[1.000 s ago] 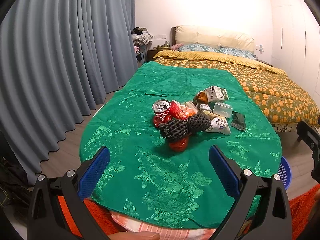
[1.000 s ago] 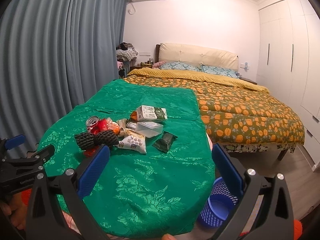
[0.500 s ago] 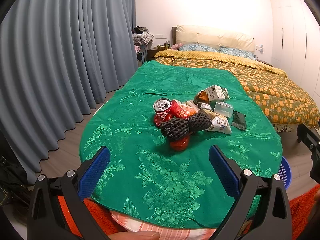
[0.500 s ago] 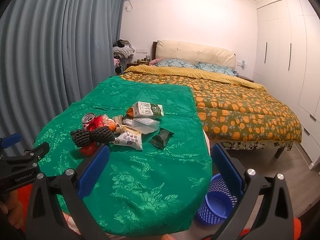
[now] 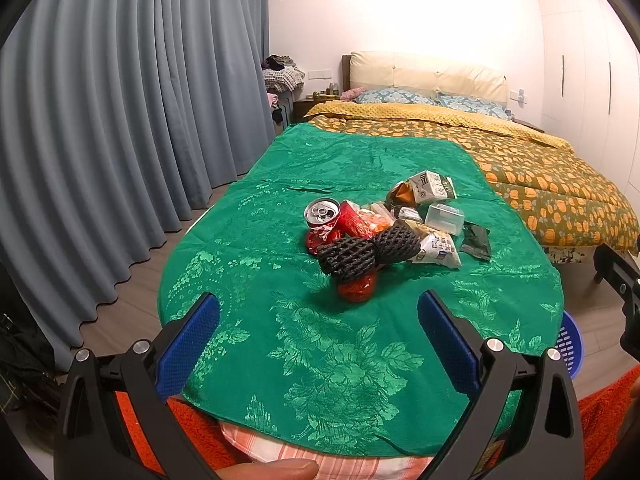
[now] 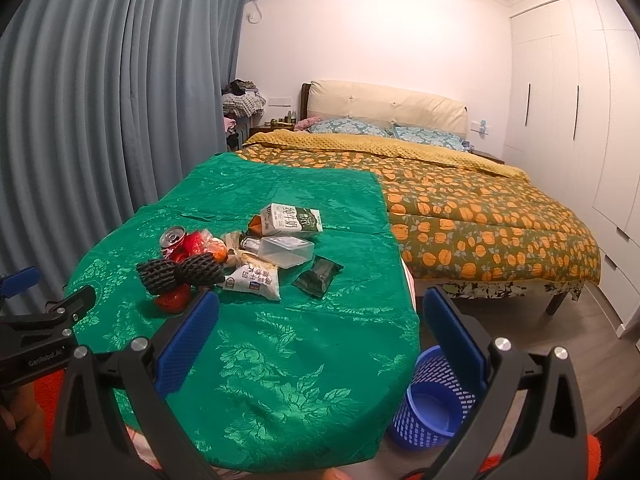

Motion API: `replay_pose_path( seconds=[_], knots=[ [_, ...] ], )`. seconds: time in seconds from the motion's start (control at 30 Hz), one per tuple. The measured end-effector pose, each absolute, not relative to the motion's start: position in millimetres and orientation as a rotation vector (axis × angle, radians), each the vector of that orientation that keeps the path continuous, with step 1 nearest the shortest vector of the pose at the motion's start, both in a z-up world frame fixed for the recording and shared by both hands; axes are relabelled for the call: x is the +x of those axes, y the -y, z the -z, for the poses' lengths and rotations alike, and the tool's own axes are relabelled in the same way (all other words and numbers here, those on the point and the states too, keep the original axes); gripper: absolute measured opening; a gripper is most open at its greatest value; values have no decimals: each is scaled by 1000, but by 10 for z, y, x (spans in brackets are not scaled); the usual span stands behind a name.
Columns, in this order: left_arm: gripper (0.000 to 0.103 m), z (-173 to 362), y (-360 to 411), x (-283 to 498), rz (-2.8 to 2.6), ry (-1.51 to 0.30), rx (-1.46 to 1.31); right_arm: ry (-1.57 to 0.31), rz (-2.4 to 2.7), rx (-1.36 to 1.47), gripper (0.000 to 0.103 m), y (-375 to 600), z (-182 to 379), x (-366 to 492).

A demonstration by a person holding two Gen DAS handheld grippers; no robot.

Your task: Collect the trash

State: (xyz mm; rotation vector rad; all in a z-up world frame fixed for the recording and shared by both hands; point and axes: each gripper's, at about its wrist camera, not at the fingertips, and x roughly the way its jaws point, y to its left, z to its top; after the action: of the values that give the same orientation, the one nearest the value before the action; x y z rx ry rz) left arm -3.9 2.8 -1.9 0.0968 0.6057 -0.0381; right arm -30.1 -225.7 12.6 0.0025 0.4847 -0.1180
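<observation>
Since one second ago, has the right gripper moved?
Yes. The right gripper has shifted forward: against its fingers, the blue basket on the floor sits nearer and fuller in view.

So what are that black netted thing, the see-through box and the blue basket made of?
The black netted sleeve looks like soft foam mesh: matte, open diamond holes, bunched in the middle. The clear box seems rigid plastic, translucent with glossy edges. The blue basket on the floor appears to be moulded plastic, with a slotted wall and a smooth sheen.
</observation>
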Motion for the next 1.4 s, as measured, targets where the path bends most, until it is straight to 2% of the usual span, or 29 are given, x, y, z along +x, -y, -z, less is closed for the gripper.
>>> replay_pose_path(
  seconds=[1.4],
  knots=[
    [98, -11, -5, -28, 112, -572, 88, -480, 121, 4, 98, 2301, -152, -305]
  ],
)
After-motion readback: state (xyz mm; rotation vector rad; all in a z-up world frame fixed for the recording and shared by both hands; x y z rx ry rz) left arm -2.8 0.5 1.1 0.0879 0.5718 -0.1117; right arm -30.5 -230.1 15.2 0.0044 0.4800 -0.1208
